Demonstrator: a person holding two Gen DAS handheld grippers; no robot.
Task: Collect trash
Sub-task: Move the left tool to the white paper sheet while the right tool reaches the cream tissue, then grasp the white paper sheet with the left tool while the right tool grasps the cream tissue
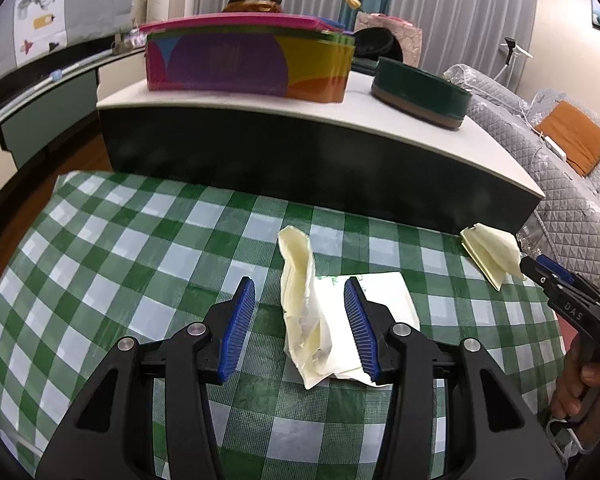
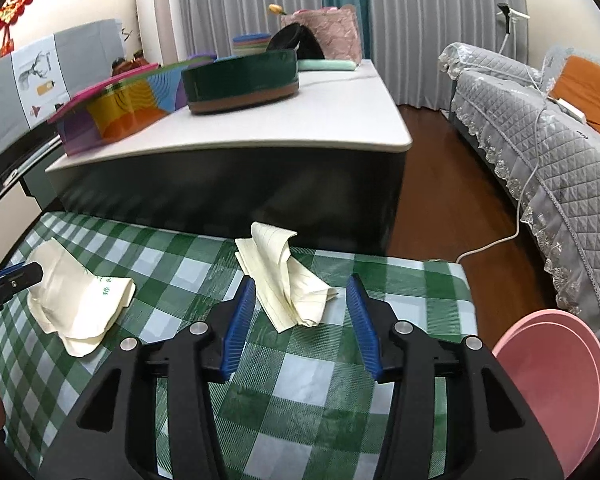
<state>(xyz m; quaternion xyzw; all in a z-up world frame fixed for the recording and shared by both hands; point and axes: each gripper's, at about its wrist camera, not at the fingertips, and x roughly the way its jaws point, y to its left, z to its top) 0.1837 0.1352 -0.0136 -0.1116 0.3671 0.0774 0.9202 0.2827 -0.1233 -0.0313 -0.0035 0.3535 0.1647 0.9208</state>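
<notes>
So the biggest thing here is the low table covered in a green-and-white checked plastic cloth [image 1: 120,248], with a taller white-topped dark cabinet [image 1: 300,120] sitting right behind it. To the right there's a grey quilted sofa [image 2: 540,140], and a round pink plastic tub [image 2: 556,368] peeks in at the bottom right corner of the right wrist view.

On the cabinet top: a multicoloured striped box with a pink lid [image 1: 244,64] and a dark green oval tin with a brown base [image 1: 420,92].

Now the trash. Two pieces of crumpled paper lie on the checked cloth, well apart from each other. The crumpled cream paper with a white sheet and green scribbles [image 1: 320,320] lies near the middle of the cloth. The folded cream lined paper [image 2: 288,280] is further right, close to the back edge of the cloth by the cabinet.

The left gripper [image 1: 300,328], black with blue ribbed pads, has its jaws spread about halfway, straddling the cream-and-white wad. The right-hand pad looks like it overlaps the white sheet's edge, but nothing is pinched.

The right gripper [image 2: 300,324] is the same deal: jaws spread around halfway, the lined paper sitting just in front of and between the tips, not squeezed. I can't tell whether the left pad actually touches it.
</notes>
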